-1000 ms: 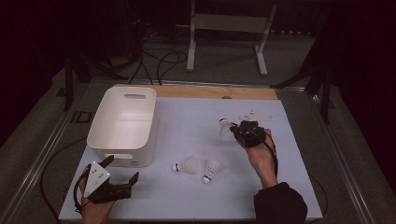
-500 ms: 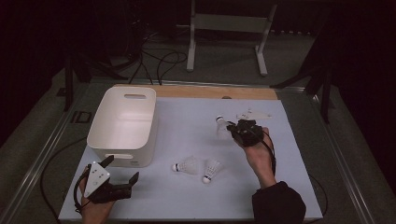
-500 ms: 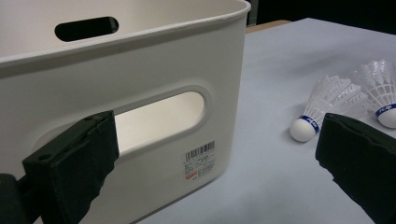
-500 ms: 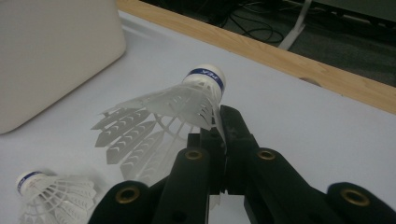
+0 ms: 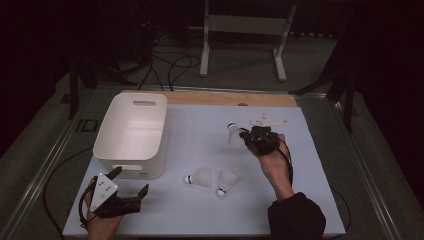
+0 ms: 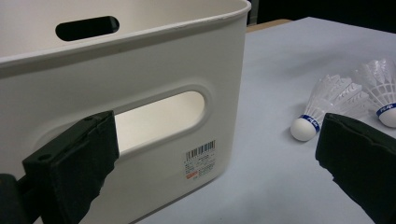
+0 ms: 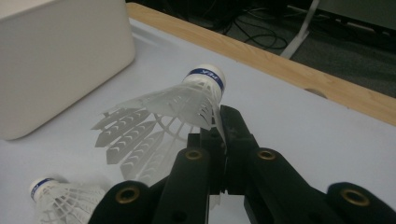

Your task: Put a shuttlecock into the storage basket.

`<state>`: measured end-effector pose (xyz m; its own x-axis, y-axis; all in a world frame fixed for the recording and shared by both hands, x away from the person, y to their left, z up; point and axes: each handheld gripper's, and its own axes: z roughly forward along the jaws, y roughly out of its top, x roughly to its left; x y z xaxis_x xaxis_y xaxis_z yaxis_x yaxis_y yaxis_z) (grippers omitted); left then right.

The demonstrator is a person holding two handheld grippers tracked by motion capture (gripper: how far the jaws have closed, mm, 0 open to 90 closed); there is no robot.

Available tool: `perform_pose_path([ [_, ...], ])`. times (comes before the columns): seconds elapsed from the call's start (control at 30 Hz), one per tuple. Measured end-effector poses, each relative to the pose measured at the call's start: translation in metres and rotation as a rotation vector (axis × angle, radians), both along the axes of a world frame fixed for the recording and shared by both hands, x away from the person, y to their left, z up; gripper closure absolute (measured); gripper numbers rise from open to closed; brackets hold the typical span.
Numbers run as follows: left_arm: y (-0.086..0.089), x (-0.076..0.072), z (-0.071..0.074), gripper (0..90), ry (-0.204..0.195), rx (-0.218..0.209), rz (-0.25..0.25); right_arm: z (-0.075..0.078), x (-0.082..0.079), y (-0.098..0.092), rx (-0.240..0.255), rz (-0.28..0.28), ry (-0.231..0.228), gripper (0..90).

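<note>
A white shuttlecock hangs above the table, right of centre, with my right gripper shut on it. In the right gripper view the shut jaws pinch the edge of the shuttlecock's feather skirt, its cork pointing up and away. Two more shuttlecocks lie side by side on the mat near the front. A white bin with handle slots stands at the left. My left gripper rests open near the bin's front wall, nothing between its jaws.
The pale blue mat covers the table, with a wooden strip along its far edge. Cables and a metal stand lie on the floor beyond. The left gripper view shows the two lying shuttlecocks at the right.
My right gripper has shifted slightly to the left with the shuttlecock in it. The left gripper has stayed put.
</note>
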<state>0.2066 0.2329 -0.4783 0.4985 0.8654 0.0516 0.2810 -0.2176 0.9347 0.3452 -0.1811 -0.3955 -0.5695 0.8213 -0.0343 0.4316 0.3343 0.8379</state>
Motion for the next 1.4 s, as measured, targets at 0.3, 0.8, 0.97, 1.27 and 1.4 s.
perform_pose_path([
  [0.3, -0.001, 0.0, 0.0, 0.0, 0.001, 0.006, 0.0, 0.007, 0.0, 0.004, 0.021, 0.012, -0.004, 88.7],
  [0.8, -0.002, 0.002, -0.001, 0.0, 0.003, 0.014, -0.005, 0.016, 0.004, 0.013, 0.067, 0.039, 0.007, 88.7],
  [0.97, -0.003, 0.002, -0.001, 0.0, 0.005, 0.015, -0.007, 0.017, 0.007, 0.016, 0.082, 0.05, 0.011, 88.7],
  [1.27, -0.005, 0.003, 0.0, 0.0, 0.014, 0.017, -0.023, 0.02, 0.014, 0.017, 0.143, 0.056, 0.03, 88.7],
  [1.4, -0.005, 0.003, 0.0, 0.0, 0.01, 0.018, -0.016, 0.023, 0.017, 0.02, 0.14, 0.058, 0.026, 88.7],
])
